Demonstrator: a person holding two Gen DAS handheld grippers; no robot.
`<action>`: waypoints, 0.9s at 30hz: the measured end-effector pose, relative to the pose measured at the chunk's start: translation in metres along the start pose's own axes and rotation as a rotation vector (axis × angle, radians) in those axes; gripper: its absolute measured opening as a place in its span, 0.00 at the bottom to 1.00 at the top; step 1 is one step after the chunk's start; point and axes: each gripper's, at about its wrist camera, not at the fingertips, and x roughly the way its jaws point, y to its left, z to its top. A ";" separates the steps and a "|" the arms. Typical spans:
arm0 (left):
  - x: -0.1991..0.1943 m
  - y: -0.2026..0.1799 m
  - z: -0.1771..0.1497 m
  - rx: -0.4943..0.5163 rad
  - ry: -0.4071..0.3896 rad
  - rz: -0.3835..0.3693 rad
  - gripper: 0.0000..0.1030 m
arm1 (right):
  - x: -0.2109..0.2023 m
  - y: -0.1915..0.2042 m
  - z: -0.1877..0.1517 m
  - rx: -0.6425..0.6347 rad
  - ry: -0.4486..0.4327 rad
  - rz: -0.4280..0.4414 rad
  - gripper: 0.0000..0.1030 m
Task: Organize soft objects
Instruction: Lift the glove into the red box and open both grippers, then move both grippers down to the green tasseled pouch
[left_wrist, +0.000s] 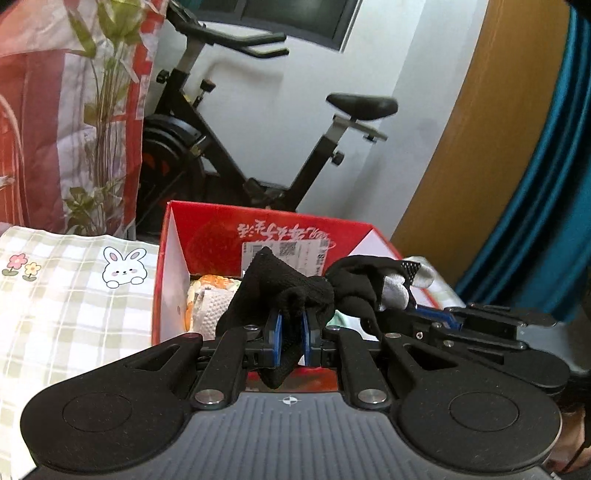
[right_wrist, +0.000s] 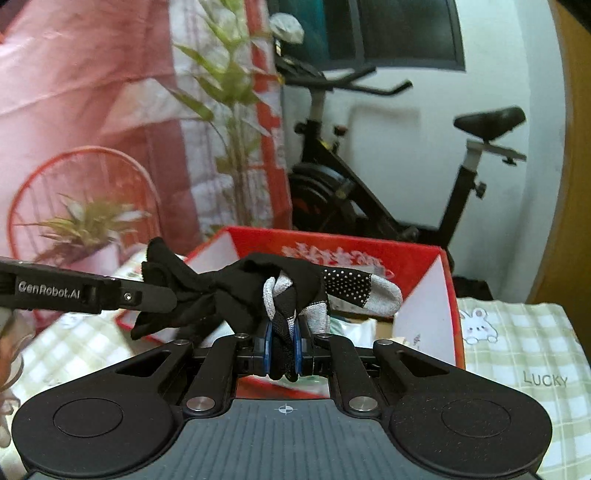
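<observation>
The left gripper (left_wrist: 291, 330) is squeezed tight on a bunch of black cloth, with its blue pads (left_wrist: 277, 332) pressing both sides. The right gripper (right_wrist: 284, 341) is squeezed tight too, on the black and grey striped part of the same soft thing.

That soft thing is a black glove (right_wrist: 258, 291). It has a grey fingertip sticking out to the right and a patch of little white dots. It hangs in the air between the two grippers, all twisted and bunched up, just above the red box (left_wrist: 173, 258).

The red box is open at the top. It has white walls inside and a paper label on its back wall. Inside lies a rolled white and orange towel (left_wrist: 207, 302), at the left.

The box sits next to a green checked cloth (left_wrist: 66, 295) with a bunny picture on it.
</observation>
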 end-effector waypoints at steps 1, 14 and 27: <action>0.006 0.000 0.000 0.005 0.010 0.004 0.12 | 0.006 -0.003 0.000 0.005 0.011 -0.006 0.10; 0.005 -0.001 -0.010 0.123 0.043 0.033 0.57 | 0.008 -0.021 -0.025 0.015 0.012 -0.079 0.25; -0.040 -0.008 -0.032 0.132 0.020 0.022 0.57 | -0.056 -0.008 -0.053 -0.047 -0.044 -0.004 0.31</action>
